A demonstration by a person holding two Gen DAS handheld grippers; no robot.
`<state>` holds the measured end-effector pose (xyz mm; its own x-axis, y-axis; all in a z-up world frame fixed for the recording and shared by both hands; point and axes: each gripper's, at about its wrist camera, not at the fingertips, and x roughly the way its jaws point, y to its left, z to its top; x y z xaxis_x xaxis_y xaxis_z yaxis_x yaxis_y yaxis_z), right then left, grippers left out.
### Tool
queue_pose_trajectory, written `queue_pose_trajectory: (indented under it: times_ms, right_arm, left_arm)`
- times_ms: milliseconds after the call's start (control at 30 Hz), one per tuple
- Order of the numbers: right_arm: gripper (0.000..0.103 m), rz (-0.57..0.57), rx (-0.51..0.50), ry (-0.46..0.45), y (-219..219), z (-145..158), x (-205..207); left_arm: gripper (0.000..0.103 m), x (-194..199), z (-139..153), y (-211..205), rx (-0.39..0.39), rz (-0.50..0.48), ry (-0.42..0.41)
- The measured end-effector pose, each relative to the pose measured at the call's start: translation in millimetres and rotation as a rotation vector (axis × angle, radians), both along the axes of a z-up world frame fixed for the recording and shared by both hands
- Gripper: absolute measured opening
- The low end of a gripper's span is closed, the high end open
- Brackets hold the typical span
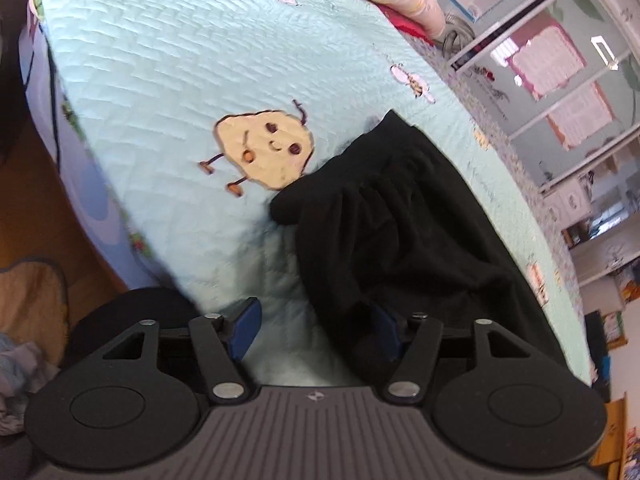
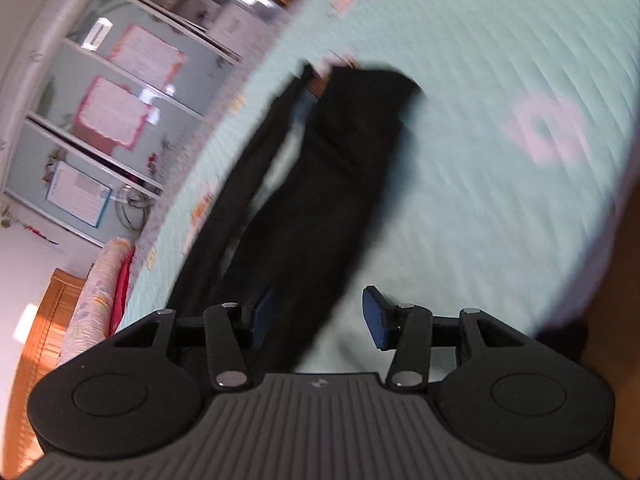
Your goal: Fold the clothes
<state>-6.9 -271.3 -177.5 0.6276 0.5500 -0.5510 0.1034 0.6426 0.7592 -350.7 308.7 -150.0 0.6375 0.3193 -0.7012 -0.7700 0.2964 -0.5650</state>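
Both grippers, left [image 1: 316, 330] and right [image 2: 318, 320], stand wide open, gripping nothing. Black garment [image 1: 400, 216] lies bunched on the quilt [image 1: 168, 80], draped over the left's right finger; folding looks barely begun.

A bed [image 1: 168, 80] with a mint quilted bedspread fills the frame's centre; glass-panelled doors [image 1: 560, 80] with pink-bordered posters [image 2: 116, 112] at upper right, wooden floor [image 1: 24, 208] at left.
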Motion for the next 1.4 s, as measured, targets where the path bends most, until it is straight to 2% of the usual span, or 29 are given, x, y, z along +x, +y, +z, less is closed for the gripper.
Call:
queue_pose_trajectory:
  times_ms: [100,200,233,267,300,333,367,400,433,500,600,667,733,767,833,867,900,933,967,1000,1033,1100,1233,1400]
  right_arm:
    - [0.053,-0.013,0.081,0.024,0,-11,6]
    - [0.055,-0.031,0.127,0.03,9,-16,20]
    - [0.054,-0.031,0.128,0.03,11,-17,27]
    - [0.054,-0.03,0.127,0.029,15,-17,33]
    - [0.048,-0.028,0.119,0.027,19,-16,39]
    - [0.037,-0.025,0.112,0.028,22,-16,45]
    - [0.03,-0.023,0.109,0.036,23,-17,49]
    - [0.014,-0.023,0.107,0.039,24,-16,53]
    - [0.001,-0.031,0.107,0.028,23,-13,54]
    - [0.0,-0.052,0.101,-0.028,19,1,50]
    - [0.0,-0.072,0.041,-0.157,9,41,27]
    - [0.0,-0.07,-0.008,-0.25,2,64,7]
    - [0.0,-0.067,-0.079,-0.29,-2,71,-5]
    - [0.0,-0.052,-0.106,-0.272,-3,65,-3]
    - [0.0,-0.037,-0.131,-0.175,-4,41,5]
    - [0.0,-0.046,-0.122,-0.132,-7,30,7]
    - [0.001,-0.054,-0.114,-0.089,-10,18,9]
    - [0.008,-0.067,-0.101,-0.052,-13,8,10]
    - [0.013,-0.089,-0.081,-0.031,-16,3,9]
    - [0.032,-0.112,-0.058,-0.015,-20,-1,8]
    - [0.043,-0.136,-0.028,-0.013,-25,-2,9]
    - [0.05,-0.169,0.004,-0.023,-32,-2,11]
    - [0.051,-0.189,0.011,-0.027,-41,-7,17]
    - [0.055,-0.225,0.057,-0.029,-57,-9,13]
  left_arm:
    - [0.068,12,-4,8,-0.016,0.007,-0.018]
    - [0.066,25,-7,13,0.0,0.009,-0.012]
    - [0.062,29,-7,14,0.007,-0.001,-0.014]
    - [0.049,33,-7,16,0.014,-0.013,-0.017]
    - [0.036,35,-7,17,0.006,-0.025,-0.025]
    - [0.029,36,-7,18,-0.008,-0.025,-0.033]
    - [0.013,33,-5,20,-0.013,-0.022,-0.052]
    - [0.007,31,-2,21,-0.018,-0.02,-0.072]
    - [0.006,25,6,20,-0.002,-0.016,-0.095]
    - [0.005,11,24,18,0.036,-0.011,-0.132]
    - [0.005,-7,45,10,0.059,-0.039,-0.156]
    - [0.008,-8,37,4,0.052,-0.071,-0.123]
    - [0.011,-6,20,1,0.024,-0.084,-0.067]
    - [0.012,-4,7,1,-0.01,-0.074,-0.036]
    - [0.018,-6,-11,-1,-0.055,-0.051,-0.017]
    - [0.02,-9,-9,-3,-0.039,-0.053,-0.026]
    - [0.031,-10,-6,-3,-0.033,-0.052,-0.033]
    - [0.04,-12,-2,-3,-0.026,-0.051,-0.04]
    - [0.055,-14,1,-2,-0.017,-0.04,-0.045]
    - [0.058,-17,4,0,-0.008,-0.029,-0.05]
    - [0.058,-20,6,1,0.001,-0.018,-0.055]
    - [0.058,-23,8,3,0.006,0.0,-0.057]
    - [0.058,-19,7,3,-0.015,0.009,-0.043]
    - [0.058,-9,9,0,-0.001,-0.015,-0.042]
